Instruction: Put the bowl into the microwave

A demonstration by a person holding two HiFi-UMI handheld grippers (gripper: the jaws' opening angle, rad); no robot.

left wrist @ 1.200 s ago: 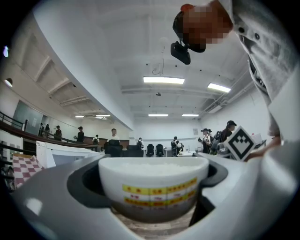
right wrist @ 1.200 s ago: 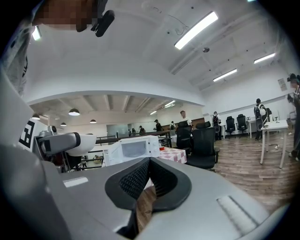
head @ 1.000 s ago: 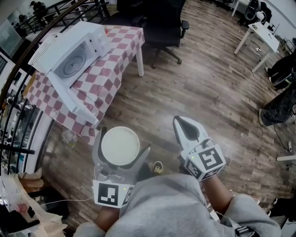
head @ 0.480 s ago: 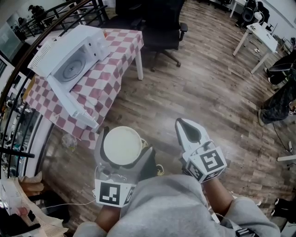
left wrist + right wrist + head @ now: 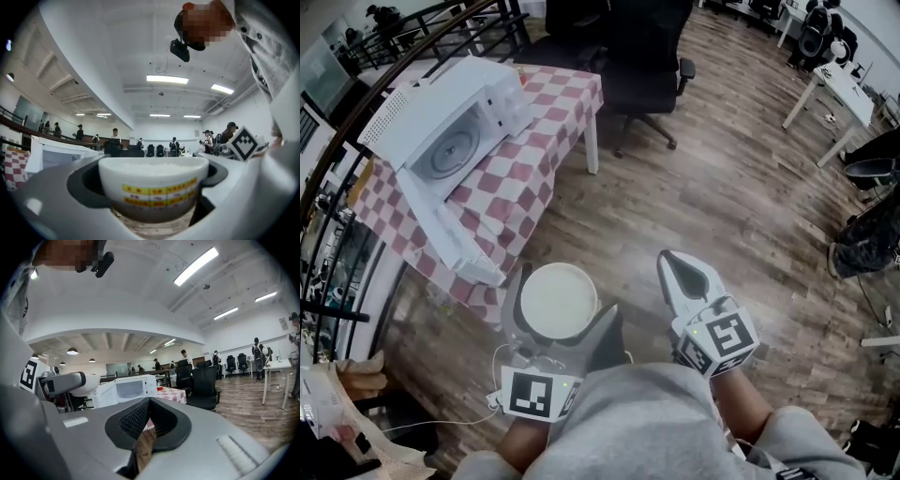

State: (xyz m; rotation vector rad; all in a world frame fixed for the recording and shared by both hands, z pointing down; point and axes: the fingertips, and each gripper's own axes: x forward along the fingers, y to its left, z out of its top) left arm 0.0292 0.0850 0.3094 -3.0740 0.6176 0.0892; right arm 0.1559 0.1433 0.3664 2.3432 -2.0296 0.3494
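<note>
**Bowl in grip, short of the open microwave**

In the head view, my left hand-held gripper (image 5: 565, 306) is clamped on the white bowl (image 5: 555, 298). It holds the bowl over the wooden floor (image 5: 722, 187), just off the corner of the checked table (image 5: 539, 155). On the table the microwave (image 5: 441, 117) stands with its door (image 5: 450, 225) open. Only the left gripper view shows the bowl's yellow printed band and the jaws hugging both its sides. My right hand-held gripper (image 5: 680, 267) carries nothing, its jaws closed together. Its own view alone shows the microwave side-on beyond the tips.
</note>
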